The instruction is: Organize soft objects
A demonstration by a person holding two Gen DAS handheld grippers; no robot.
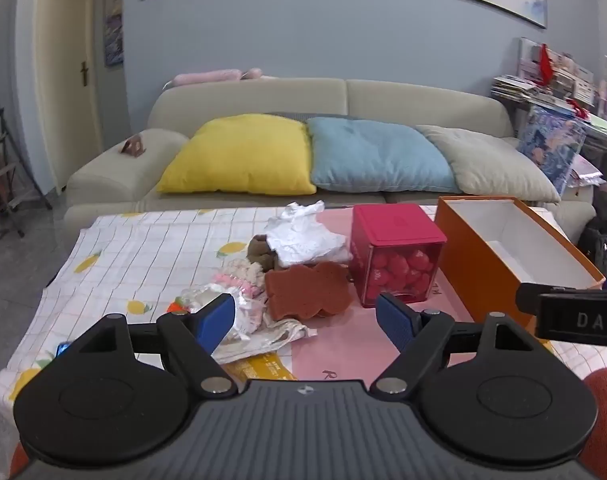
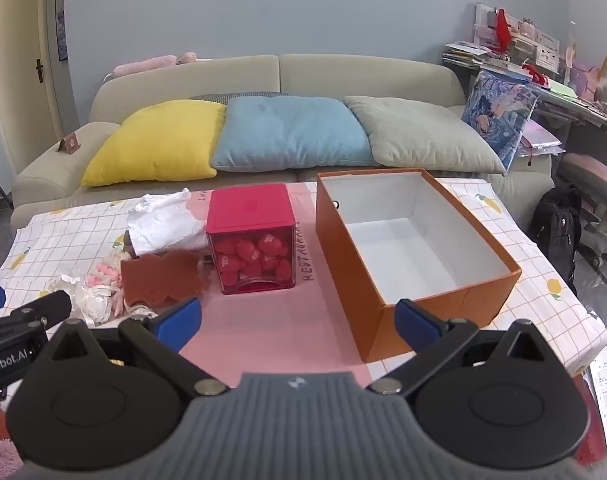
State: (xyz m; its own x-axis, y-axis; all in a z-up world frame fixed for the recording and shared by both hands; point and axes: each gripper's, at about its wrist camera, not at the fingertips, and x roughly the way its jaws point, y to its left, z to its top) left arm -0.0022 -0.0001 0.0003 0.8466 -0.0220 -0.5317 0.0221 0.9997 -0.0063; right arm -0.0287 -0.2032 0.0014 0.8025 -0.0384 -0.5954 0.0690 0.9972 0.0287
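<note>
Sofa (image 2: 271,76), beige, spans the back of the room at twelve o'clock, carrying a yellow cushion (image 2: 159,144), a blue cushion (image 2: 291,132) and a grey cushion (image 2: 419,132) side by side.

Table (image 2: 543,248) in front of it is covered by a white checked cloth with lemon prints, and a pink mat (image 2: 287,320) lies down its middle.

Orange box (image 2: 343,240), open-topped with a white, bare interior, stands on the table at about one o'clock from the right gripper (image 2: 299,320); in the left wrist view it sits at two o'clock.

Red container (image 2: 249,210) with a clear front, showing red strawberry-like pieces inside, stands upright just left of the orange box, apart from it.

Soft objects lie heaped at ten o'clock from the right gripper, left of the red container:
- a crumpled white cloth (image 1: 299,236) at the far end of the heap, resting partly over a small brown plush item (image 1: 261,252);
- a reddish-brown sponge (image 1: 307,292) with a wavy outline, near the red container's near left corner;
- pink and cream fluffy pieces (image 1: 239,276) just left of the sponge;
- crinkled clear wrapping (image 1: 195,296) and a pale cloth (image 1: 271,336) nearest the camera.

Left gripper (image 1: 305,320) hovers above the near edge of the heap, its blue-padded jaws spread wide with nothing between them. Right gripper likewise has jaws spread wide, gripping nothing, over the pink mat, its right finger (image 2: 417,322) in front of the orange box's near corner. Each gripper's body shows at the edge of the other's view.
</note>
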